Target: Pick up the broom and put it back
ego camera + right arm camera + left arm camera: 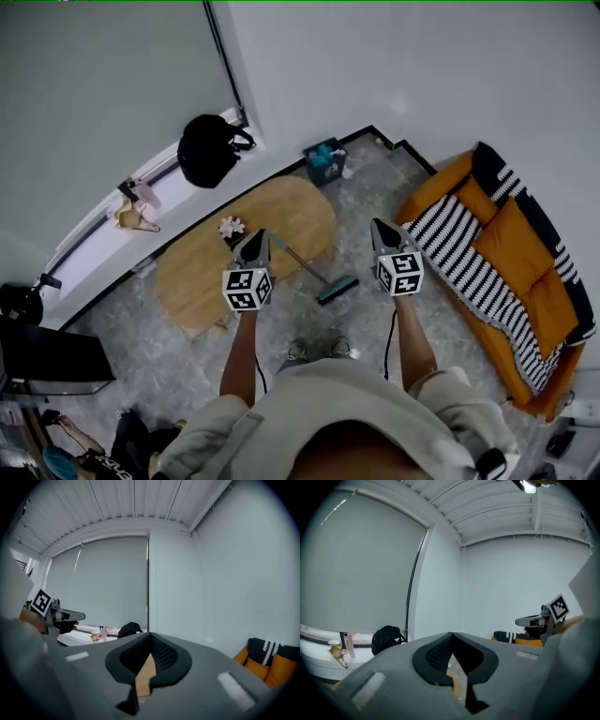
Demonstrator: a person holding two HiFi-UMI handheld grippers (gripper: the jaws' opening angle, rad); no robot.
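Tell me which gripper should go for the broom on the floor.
Left, probably. In the head view the handle of the broom runs right beside the left gripper; the right gripper sits farther off. Both are shut, empty.

Broom point(337, 290) beside oval wooden table point(281, 217)

The oval table point(281, 216) is showing smooth, matt pale wood. The floor point(169, 366) is looking like smooth grey marbled stone. The sofa point(525, 253) is wearing orange cloth under a black-and-white striped throw point(469, 262). The broom point(337, 290) is showing a teal, plastic-looking head.
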